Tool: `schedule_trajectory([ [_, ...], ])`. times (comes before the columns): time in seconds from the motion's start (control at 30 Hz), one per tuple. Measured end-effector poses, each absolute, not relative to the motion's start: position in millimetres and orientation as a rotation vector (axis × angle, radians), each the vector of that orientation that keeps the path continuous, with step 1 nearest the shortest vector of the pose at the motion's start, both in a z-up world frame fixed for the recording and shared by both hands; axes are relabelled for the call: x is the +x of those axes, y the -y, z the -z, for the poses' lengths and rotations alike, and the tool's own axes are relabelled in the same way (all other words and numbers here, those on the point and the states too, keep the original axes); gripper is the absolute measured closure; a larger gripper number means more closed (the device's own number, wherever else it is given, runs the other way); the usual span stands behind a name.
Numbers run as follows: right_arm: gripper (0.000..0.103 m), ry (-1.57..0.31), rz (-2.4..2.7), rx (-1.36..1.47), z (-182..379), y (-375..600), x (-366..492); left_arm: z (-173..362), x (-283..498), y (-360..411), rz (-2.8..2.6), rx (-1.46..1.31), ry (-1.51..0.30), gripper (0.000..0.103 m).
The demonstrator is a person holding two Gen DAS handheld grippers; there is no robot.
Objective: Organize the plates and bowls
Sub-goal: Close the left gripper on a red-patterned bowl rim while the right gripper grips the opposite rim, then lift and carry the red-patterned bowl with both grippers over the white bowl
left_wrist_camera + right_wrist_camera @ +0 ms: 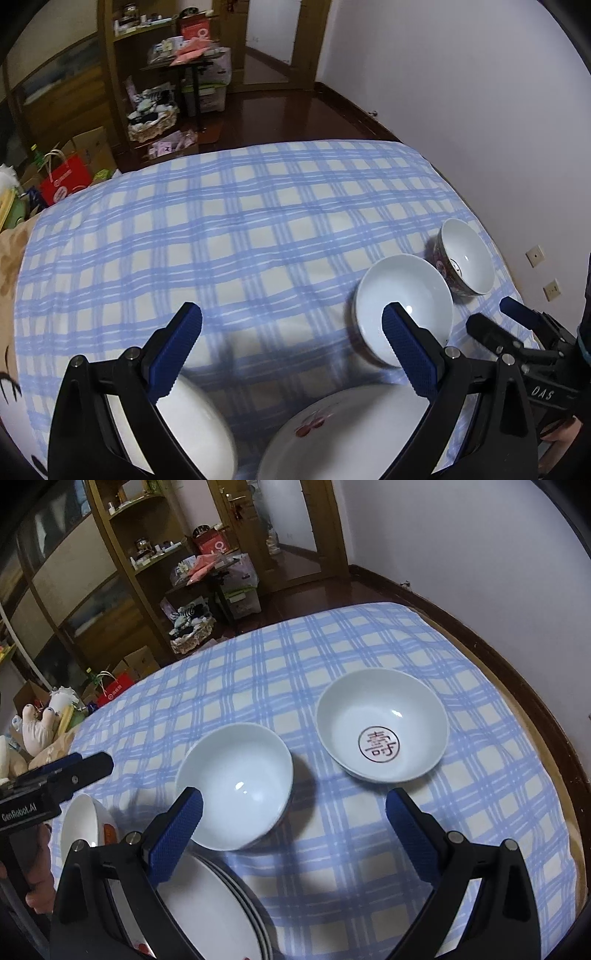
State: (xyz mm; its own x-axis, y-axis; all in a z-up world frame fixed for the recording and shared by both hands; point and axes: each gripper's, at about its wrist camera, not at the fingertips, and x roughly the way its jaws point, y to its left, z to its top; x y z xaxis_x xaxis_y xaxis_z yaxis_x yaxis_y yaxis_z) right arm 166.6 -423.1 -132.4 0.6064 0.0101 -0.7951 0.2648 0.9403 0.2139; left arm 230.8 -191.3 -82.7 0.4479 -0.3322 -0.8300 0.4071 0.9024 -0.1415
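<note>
Two wide-open grippers over a checked tablecloth with bowls and plates.

Left wrist: your left gripper [291, 350] gapes empty; bare tablecloth [221, 229] spreads toward 11 o'clock, plain bowl [404, 295] at 2, "DAS" on the right gripper [495, 317].
Right wrist: right jaws wide, empty; character-marked bowl [382, 727] at 1, plate stack [221, 908] at 7, "GenRobot.AI" at 9.

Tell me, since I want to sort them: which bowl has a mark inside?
The right-hand bowl: a red circled character sits in its bottom. The bowl beside it is plain white inside.

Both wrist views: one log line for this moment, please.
left gripper open, empty | right gripper open, empty | plain bowl, marked bowl apart | plate stack near
</note>
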Motion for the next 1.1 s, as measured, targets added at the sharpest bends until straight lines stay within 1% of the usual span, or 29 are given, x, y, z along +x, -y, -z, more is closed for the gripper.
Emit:
schedule_trajectory([
  [0.47, 0.000, -0.950, 0.135, 0.349, 154, 426, 172, 117, 240, 227, 0.497, 0.123, -1.083, 0.006],
  [0.57, 0.000, -0.959, 0.139, 0.345, 156, 426, 173, 123, 238, 233, 0.506, 0.146, -1.095, 0.008],
  [0.6, 0.001, -0.962, 0.136, 0.347, 157, 427, 174, 124, 238, 234, 0.508, 0.154, -1.095, 0.008],
  [0.67, 0.005, -0.972, 0.132, 0.353, 159, 427, 176, 127, 237, 239, 0.515, 0.175, -1.099, 0.009],
  [0.83, 0.009, -0.992, 0.120, 0.370, 168, 428, 181, 134, 238, 248, 0.518, 0.216, -1.113, 0.024],
  [0.87, 0.011, -0.999, 0.117, 0.374, 171, 427, 182, 135, 238, 248, 0.518, 0.216, -1.116, 0.030],
  [0.9, 0.016, -1.003, 0.111, 0.377, 173, 427, 183, 137, 239, 249, 0.522, 0.211, -1.125, 0.038],
  [0.93, 0.022, -1.010, 0.105, 0.380, 174, 427, 184, 139, 240, 251, 0.536, 0.204, -1.136, 0.043],
  [0.97, 0.027, -1.024, 0.094, 0.385, 177, 427, 186, 141, 240, 253, 0.550, 0.200, -1.145, 0.055],
  [1.0, 0.037, -1.032, 0.081, 0.393, 179, 427, 187, 143, 240, 255, 0.558, 0.199, -1.155, 0.061],
  [1.03, 0.047, -1.040, 0.061, 0.413, 182, 428, 189, 144, 239, 257, 0.563, 0.200, -1.157, 0.063],
  [1.07, 0.051, -1.044, 0.045, 0.434, 185, 429, 190, 145, 238, 257, 0.567, 0.199, -1.156, 0.069],
  [1.1, 0.062, -1.046, 0.033, 0.450, 186, 430, 191, 146, 237, 258, 0.573, 0.195, -1.155, 0.076],
])
